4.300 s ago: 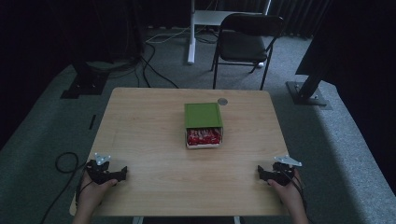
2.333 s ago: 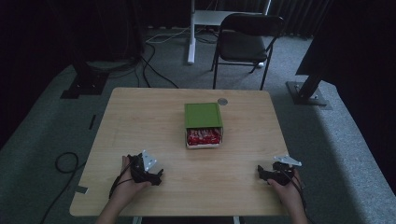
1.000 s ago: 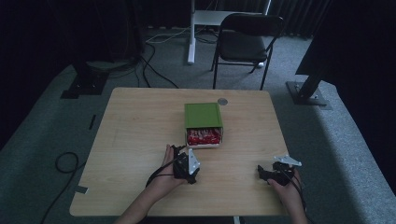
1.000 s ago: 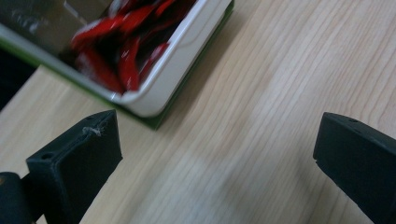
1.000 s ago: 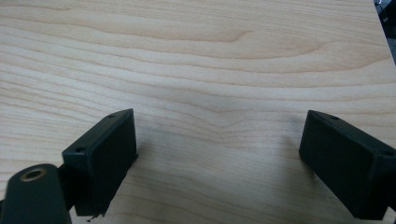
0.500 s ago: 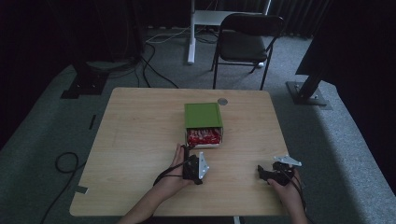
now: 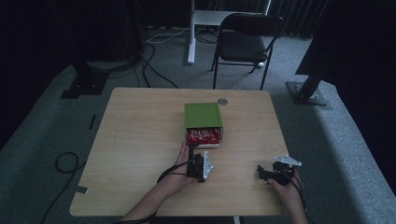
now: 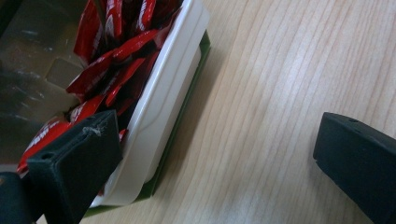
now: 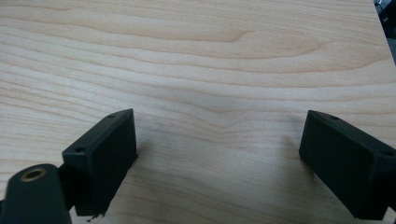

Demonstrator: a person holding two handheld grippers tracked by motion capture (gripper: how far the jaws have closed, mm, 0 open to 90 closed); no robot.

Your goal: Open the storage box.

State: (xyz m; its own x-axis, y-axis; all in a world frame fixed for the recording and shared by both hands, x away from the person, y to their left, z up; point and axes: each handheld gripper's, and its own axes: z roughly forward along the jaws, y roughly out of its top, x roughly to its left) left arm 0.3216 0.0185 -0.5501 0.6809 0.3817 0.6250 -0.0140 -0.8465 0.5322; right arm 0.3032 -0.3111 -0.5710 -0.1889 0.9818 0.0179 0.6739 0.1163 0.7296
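A green box [image 7: 202, 115] sits mid-table, its white tray [image 7: 204, 144] slid out toward me and full of red packets [image 7: 204, 136]. My left gripper [image 7: 195, 159] is just in front of that tray, tipped on its side in the person's hand. In the left gripper view it [image 8: 205, 158] is open: one jaw overlaps the red packets [image 8: 112, 70] at the white tray's [image 8: 161, 105] corner, the other is over bare wood. My right gripper [image 7: 272, 173] rests near the front right of the table, also open [image 9: 224, 158], with only wood between its jaws.
A small grey disc [image 7: 222, 101] lies behind the box near the table's [image 7: 135, 135] far edge. A dark folding chair [image 7: 250, 42] and a white stand [image 7: 191, 32] are beyond the table. Cables [image 7: 65, 161] lie on the floor at left.
The left gripper has travelled from the table's front left corner rightward to the front of the tray. The right gripper and the box have stayed put.
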